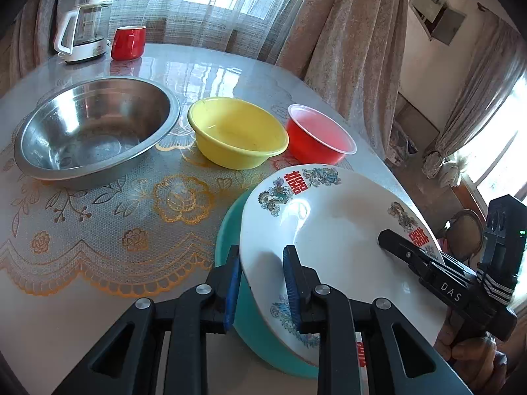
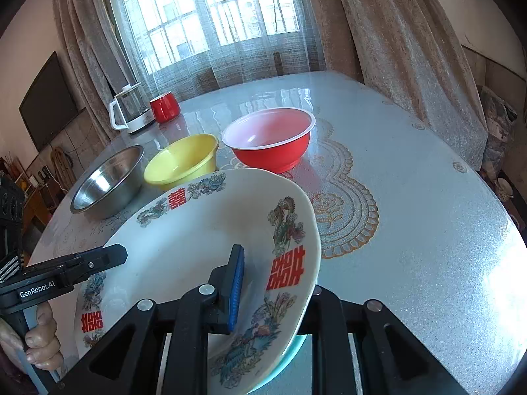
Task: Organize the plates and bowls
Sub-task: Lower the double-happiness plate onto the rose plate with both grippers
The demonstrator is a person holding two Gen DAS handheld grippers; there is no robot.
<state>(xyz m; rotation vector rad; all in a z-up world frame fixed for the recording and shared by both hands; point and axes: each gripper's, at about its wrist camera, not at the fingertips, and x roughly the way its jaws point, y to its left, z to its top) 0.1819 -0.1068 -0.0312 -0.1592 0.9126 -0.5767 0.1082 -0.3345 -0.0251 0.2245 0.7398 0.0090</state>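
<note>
A white plate with red characters and dragon patterns (image 1: 332, 227) (image 2: 197, 247) sits tilted over a teal plate (image 1: 230, 227) (image 2: 293, 340). My left gripper (image 1: 262, 283) straddles the white plate's left rim, one blue pad (image 1: 232, 289) outside and one inside, with a gap showing. My right gripper (image 2: 273, 283) grips the plate's right rim, one blue pad (image 2: 237, 289) on top and the other finger hidden beneath. A steel bowl (image 1: 95, 128) (image 2: 108, 181), a yellow bowl (image 1: 237, 131) (image 2: 181, 163) and a red bowl (image 1: 319, 135) (image 2: 270, 138) stand in a row behind.
A glass kettle (image 1: 84, 31) (image 2: 130, 112) and a red mug (image 1: 128, 42) (image 2: 164, 107) stand at the table's far corner by the curtained window. The table's right edge (image 1: 378, 154) runs near the red bowl. A patterned glossy cloth (image 2: 411, 214) covers the table.
</note>
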